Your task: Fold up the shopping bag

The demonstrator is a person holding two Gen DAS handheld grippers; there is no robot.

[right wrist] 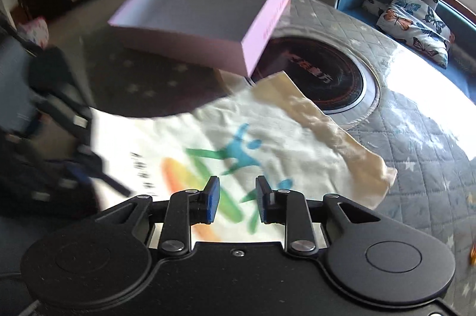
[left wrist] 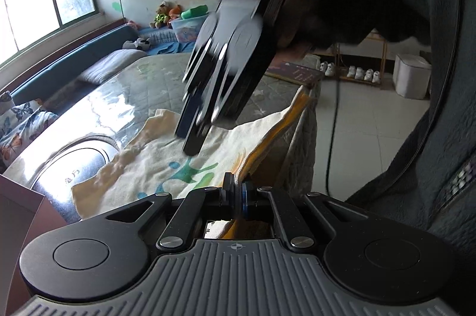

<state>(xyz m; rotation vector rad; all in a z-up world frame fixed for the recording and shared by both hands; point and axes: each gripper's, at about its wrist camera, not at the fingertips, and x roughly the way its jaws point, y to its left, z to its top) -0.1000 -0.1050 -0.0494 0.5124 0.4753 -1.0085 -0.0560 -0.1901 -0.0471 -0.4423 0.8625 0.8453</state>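
Your left gripper (left wrist: 236, 191) is clamped on the near edge of the shopping bag (left wrist: 166, 164), cloth pinched btwn the pads, orange lining showing right at the grip. Bag lies spread on the quilted table cover (right wrist: 416, 143), far corner overlapping the round black cooktop (right wrist: 333, 78). Your right gripper (right wrist: 238, 198) hangs over the bag's printed logo, jaws parted, nothing btwn them, pads not on the cloth. Pink box (right wrist: 208, 9) sits beyond the bag; can't tell if they touch.

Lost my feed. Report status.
Left tool shut on bag edge. Right tool open above bag. Pink box beyond, clear.
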